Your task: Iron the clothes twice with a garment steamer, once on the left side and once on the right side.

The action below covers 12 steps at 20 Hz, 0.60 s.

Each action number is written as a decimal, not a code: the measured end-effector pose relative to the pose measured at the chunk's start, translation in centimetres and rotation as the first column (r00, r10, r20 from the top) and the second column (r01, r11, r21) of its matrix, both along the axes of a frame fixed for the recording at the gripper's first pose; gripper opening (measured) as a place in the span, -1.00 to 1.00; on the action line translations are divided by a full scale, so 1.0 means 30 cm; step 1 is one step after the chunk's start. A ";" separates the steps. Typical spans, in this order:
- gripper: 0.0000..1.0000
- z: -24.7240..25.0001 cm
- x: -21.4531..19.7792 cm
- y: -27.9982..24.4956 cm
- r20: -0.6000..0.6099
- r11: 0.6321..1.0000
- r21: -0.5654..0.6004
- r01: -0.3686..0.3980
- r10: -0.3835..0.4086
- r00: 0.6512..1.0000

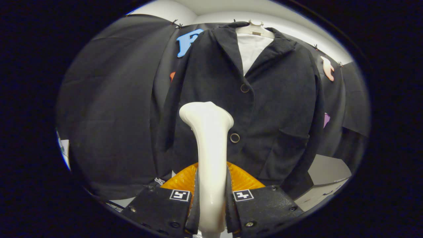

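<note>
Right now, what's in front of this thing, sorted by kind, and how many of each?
Dark jacket: 1
Jacket buttons: 2
White hanger: 1
White garment steamer, clamped in the hand-held gripper: 1
Total: 5

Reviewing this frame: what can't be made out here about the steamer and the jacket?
- Garment steamer, gripper view: its head faces away, so the steam face and whether it touches the jacket cannot be told.
- Steamer handle base: hidden between the fingers of the gripper, which clamp it.
- Jacket hem and lower front: hidden behind the steamer and gripper.
- Hanger: mostly under the collar.
</note>
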<state>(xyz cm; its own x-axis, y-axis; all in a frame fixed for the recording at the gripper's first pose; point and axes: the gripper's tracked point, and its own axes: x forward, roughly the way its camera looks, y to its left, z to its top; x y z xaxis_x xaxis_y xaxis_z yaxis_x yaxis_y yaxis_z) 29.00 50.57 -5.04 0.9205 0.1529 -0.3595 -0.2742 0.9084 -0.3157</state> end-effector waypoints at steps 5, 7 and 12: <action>-0.32 -0.092 -0.013 -0.028 -0.052 0.999 -0.033 0.003 -0.005 0.999; -0.32 -0.140 -0.025 -0.048 -0.084 0.999 -0.045 0.010 -0.014 0.996; -0.32 -0.262 -0.046 -0.082 -0.150 0.997 -0.079 0.024 -0.036 0.988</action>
<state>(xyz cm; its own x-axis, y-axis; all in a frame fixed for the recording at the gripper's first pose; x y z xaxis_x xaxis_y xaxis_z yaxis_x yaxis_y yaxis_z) 27.63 48.09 -12.89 0.8587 0.0926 -0.5041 -0.2967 0.8917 -0.3417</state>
